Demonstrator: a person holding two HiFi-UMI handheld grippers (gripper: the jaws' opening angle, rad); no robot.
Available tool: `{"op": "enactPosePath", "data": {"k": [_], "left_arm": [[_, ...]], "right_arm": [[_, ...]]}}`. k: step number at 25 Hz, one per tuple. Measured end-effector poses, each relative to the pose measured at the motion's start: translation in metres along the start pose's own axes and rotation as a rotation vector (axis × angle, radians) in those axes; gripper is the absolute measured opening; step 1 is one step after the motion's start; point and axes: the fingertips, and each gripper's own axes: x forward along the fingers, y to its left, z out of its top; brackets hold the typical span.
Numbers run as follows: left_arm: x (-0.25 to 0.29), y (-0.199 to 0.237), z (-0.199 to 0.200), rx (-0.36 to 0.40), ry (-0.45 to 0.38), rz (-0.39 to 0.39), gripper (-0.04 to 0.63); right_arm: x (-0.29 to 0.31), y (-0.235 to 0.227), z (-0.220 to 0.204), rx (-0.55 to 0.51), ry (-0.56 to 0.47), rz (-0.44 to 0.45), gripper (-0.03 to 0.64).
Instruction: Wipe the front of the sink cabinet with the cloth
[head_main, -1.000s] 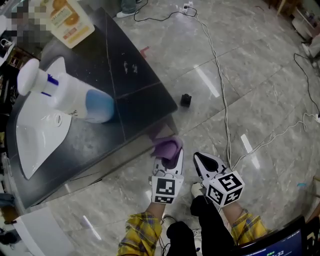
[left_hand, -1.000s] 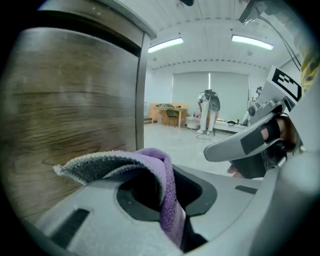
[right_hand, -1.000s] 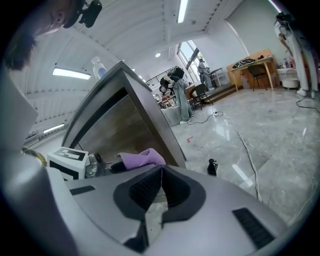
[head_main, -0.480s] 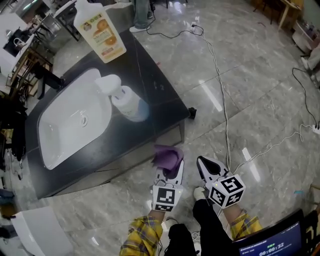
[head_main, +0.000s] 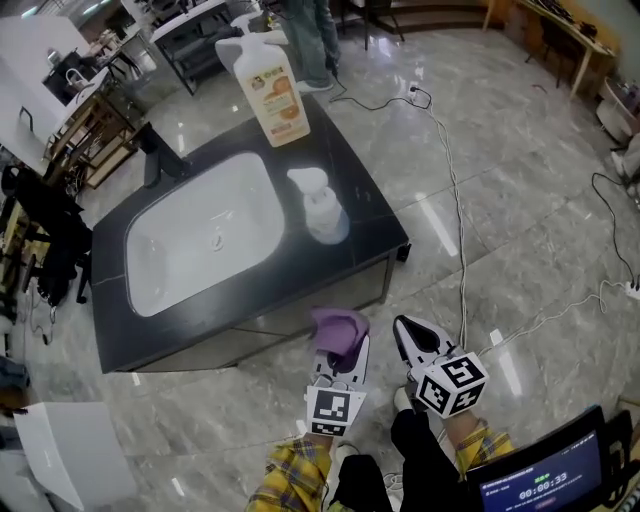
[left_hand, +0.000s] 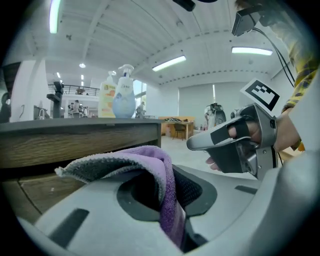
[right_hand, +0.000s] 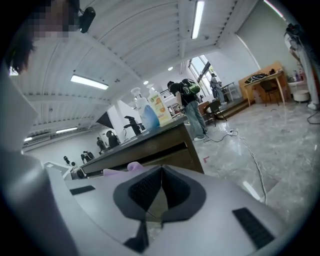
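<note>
The sink cabinet has a black counter (head_main: 372, 214) with a white basin (head_main: 200, 245), and its wood front (head_main: 290, 314) faces me. My left gripper (head_main: 339, 347) is shut on a purple cloth (head_main: 340, 328), held just short of the cabinet front near its right half. In the left gripper view the cloth (left_hand: 150, 162) bulges out of the left gripper (left_hand: 169, 195), with the wood front (left_hand: 75, 137) to the left. My right gripper (head_main: 402, 324) hangs beside it, shut and empty. The right gripper view shows that right gripper (right_hand: 161, 169) closed tip to tip, facing the cabinet (right_hand: 155, 146).
A pump soap bottle (head_main: 322, 210) and a tall orange-labelled bottle (head_main: 270, 85) stand on the counter, with a black tap (head_main: 160, 158) behind the basin. White cables (head_main: 455, 215) run over the marble floor to the right. A person (right_hand: 190, 107) stands beyond the cabinet. Desks and chairs stand at the back.
The head view has risen and pulled back, so the whole counter and basin now show. Both grippers keep their pose below the cabinet front, the left still holding the cloth.
</note>
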Motion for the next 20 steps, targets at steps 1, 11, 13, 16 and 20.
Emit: {"op": "enactPosePath", "data": {"k": [1, 11, 13, 16, 20], "left_arm": [[-0.010, 0.003, 0.003, -0.004, -0.004, 0.015, 0.057], [-0.112, 0.044, 0.043, -0.086, -0.094, 0.197, 0.057], [-0.134, 0.052, 0.050, -0.093, -0.112, 0.233, 0.057], [-0.166, 0.062, 0.062, -0.098, -0.137, 0.275, 0.057], [-0.207, 0.073, 0.074, -0.094, -0.164, 0.325, 0.057]], "right_arm": [[-0.001, 0.009, 0.003, -0.004, -0.001, 0.011, 0.005], [-0.007, 0.105, 0.029, -0.057, -0.003, 0.137, 0.006], [-0.008, 0.128, 0.032, -0.069, -0.003, 0.167, 0.005], [-0.009, 0.165, 0.038, -0.092, -0.004, 0.220, 0.006], [-0.012, 0.211, 0.042, -0.128, -0.002, 0.290, 0.006]]}}
